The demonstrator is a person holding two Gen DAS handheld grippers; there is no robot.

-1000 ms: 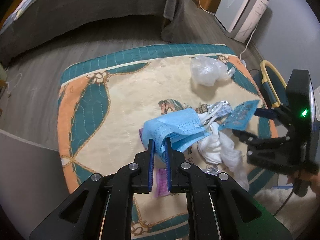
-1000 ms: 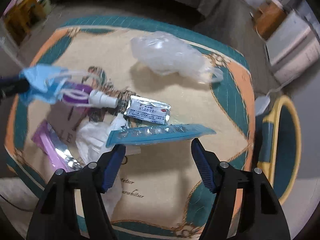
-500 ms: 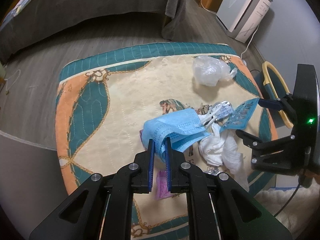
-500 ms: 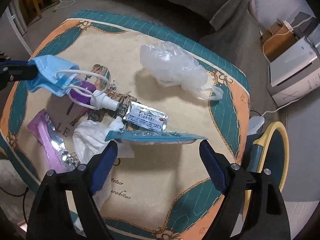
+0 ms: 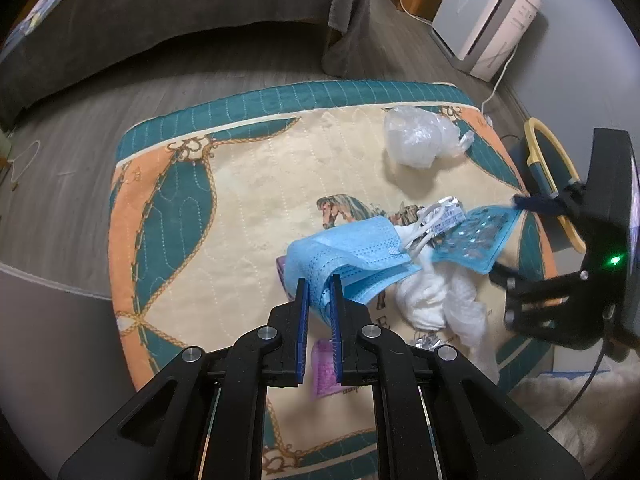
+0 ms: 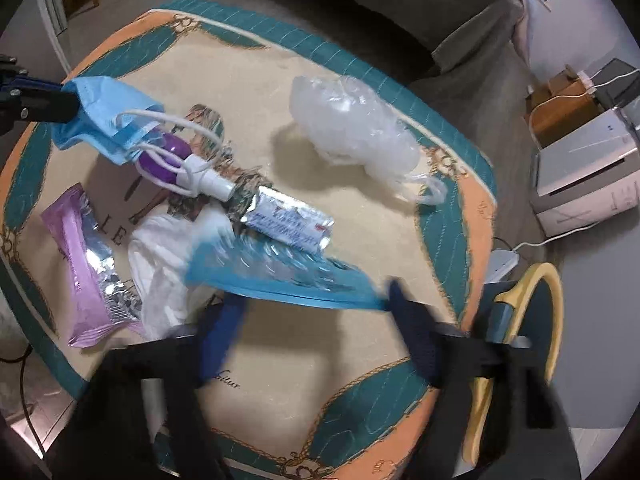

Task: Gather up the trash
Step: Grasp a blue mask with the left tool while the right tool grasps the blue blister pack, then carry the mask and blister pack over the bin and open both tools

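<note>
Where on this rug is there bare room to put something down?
Bare: the cream stretch left of the plastic bag and above the mask, toward the teal border; also the near strip below the blister sheet. Crowded: the middle, where mask, spray bottle, tissue and purple wrapper pile together.

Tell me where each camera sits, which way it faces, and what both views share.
Left wrist: on the left gripper, looking steeply down at the mat; its fingers clamp the blue mask; right gripper at right.
Right wrist: on the right gripper, looking down; its blurred jaws are closing around the blister pack.
Shared: mask, blister pack, plastic bag, tissue.
</note>
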